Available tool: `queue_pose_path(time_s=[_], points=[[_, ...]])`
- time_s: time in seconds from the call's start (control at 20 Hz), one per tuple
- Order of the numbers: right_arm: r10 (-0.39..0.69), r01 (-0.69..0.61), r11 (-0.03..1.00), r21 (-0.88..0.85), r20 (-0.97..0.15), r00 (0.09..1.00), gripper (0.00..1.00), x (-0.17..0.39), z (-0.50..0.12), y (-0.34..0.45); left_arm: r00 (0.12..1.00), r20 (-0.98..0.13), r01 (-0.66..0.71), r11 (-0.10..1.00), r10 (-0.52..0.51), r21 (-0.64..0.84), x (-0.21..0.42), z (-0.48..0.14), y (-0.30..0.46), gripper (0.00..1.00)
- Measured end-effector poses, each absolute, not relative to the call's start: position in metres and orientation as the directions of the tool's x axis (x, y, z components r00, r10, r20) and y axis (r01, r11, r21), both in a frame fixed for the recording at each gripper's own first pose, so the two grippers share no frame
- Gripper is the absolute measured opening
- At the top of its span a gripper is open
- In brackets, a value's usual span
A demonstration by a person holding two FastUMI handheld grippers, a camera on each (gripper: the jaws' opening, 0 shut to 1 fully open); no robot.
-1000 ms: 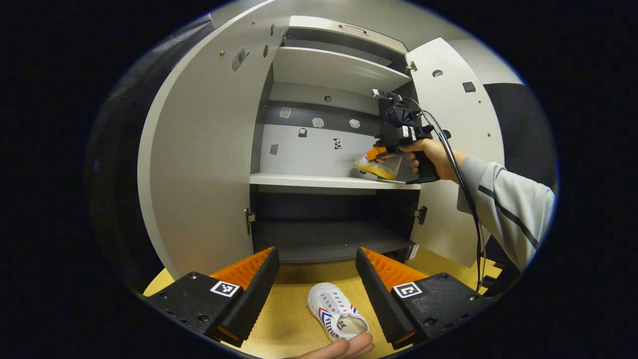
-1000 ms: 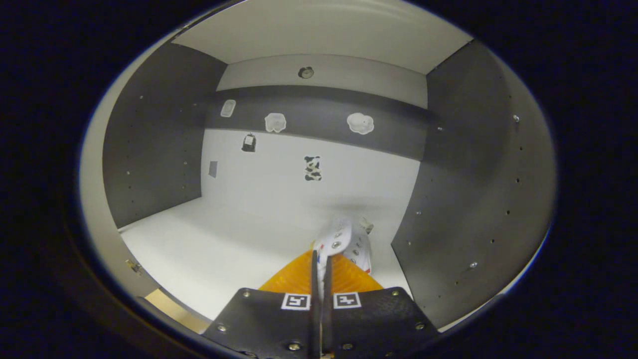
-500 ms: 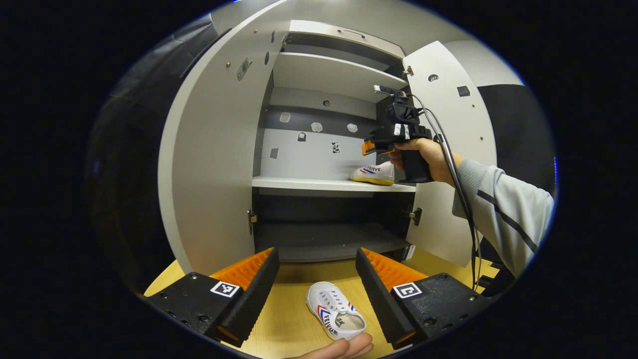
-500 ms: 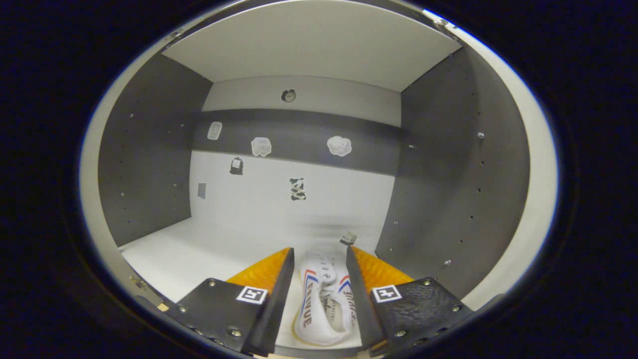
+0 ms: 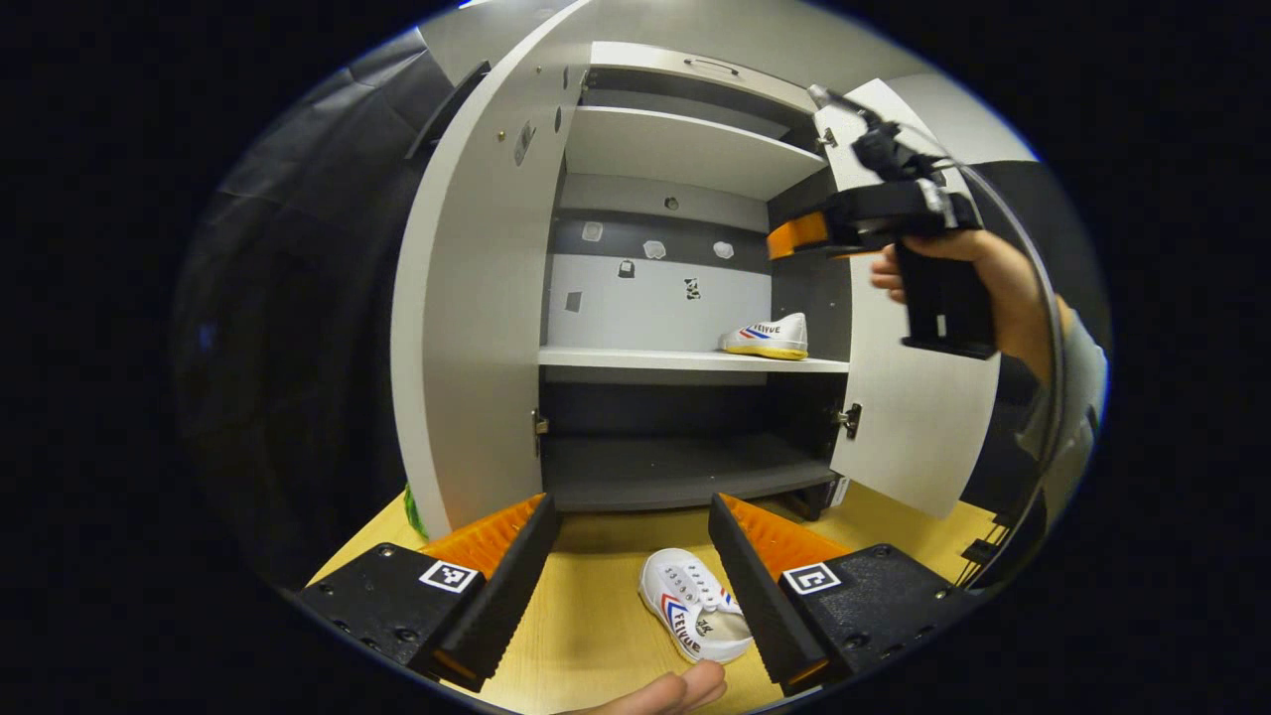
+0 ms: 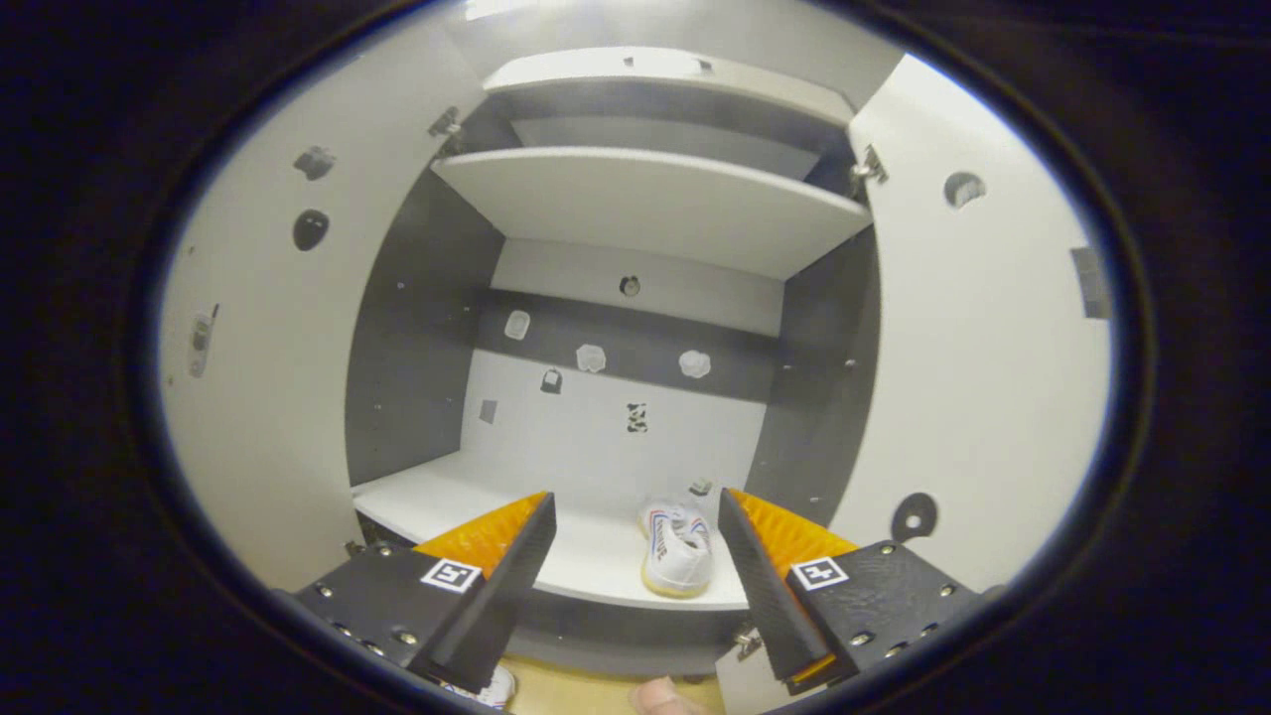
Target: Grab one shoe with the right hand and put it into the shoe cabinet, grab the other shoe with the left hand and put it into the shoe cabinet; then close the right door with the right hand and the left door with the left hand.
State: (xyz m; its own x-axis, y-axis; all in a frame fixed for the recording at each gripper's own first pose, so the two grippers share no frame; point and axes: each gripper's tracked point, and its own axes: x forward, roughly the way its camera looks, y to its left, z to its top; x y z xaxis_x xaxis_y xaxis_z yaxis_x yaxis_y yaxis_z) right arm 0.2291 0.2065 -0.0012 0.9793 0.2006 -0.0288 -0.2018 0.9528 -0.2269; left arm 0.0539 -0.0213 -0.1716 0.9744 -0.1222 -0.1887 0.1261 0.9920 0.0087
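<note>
The second shoe (image 5: pixel 695 620) lay on the table (image 5: pixel 586 636), low centre, between the left gripper's (image 5: pixel 629 576) spread fingers, long axis slanting. Right gripper (image 6: pixel 635 566) spread, empty; first shoe (image 6: pixel 677 546) shelved.

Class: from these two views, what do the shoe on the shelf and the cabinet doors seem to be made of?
Shoe on the shelf: probably white canvas, matte, with a yellowish, rubber-like sole. Cabinet doors: likely laminated board, with a smooth, pale, evenly flat face and metal hinges.
</note>
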Motion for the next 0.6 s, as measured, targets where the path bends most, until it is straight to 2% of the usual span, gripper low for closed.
queue_pose_path(time_s=[0.1, 0.15, 0.2, 0.3, 0.35, 0.45, 0.6], points=[[0.193, -0.186, 0.961, -0.203, 0.011, 0.981, 0.98, 0.182, 0.008, 0.203, 0.974, -0.191, 0.124, 0.992, -0.121, 0.004, 0.052, -0.173, -0.020, 0.96], [0.188, -0.177, 0.963, -0.204, 0.035, 0.982, 0.99, 0.158, 0.012, 0.198, 0.974, -0.191, 0.125, 0.992, -0.123, -0.003, 0.050, -0.173, -0.021, 0.92], [0.184, -0.168, 0.964, -0.204, 0.063, 0.981, 0.98, 0.136, 0.019, 0.193, 0.973, -0.190, 0.132, 0.991, -0.131, -0.007, 0.049, -0.172, -0.024, 0.96], [0.189, -0.169, 0.968, -0.184, 0.099, 0.977, 0.99, 0.092, 0.020, 0.185, 0.972, -0.187, 0.146, 0.989, -0.144, -0.007, 0.048, -0.171, -0.027, 0.96], [0.197, -0.178, 0.969, -0.169, 0.101, 0.975, 0.96, 0.070, 0.016, 0.179, 0.970, -0.186, 0.155, 0.988, -0.154, -0.008, 0.047, -0.170, -0.030, 1.00], [0.199, -0.186, 0.974, -0.126, 0.102, 0.975, 0.99, 0.033, 0.011, 0.162, 0.971, -0.179, 0.159, 0.987, -0.158, -0.005, 0.048, -0.167, -0.033, 0.92], [0.171, -0.161, 0.982, -0.096, 0.107, 0.980, 0.98, 0.000, 0.003, 0.128, 0.974, -0.188, 0.128, 0.992, -0.125, 0.004, 0.053, -0.166, -0.031, 0.96]])
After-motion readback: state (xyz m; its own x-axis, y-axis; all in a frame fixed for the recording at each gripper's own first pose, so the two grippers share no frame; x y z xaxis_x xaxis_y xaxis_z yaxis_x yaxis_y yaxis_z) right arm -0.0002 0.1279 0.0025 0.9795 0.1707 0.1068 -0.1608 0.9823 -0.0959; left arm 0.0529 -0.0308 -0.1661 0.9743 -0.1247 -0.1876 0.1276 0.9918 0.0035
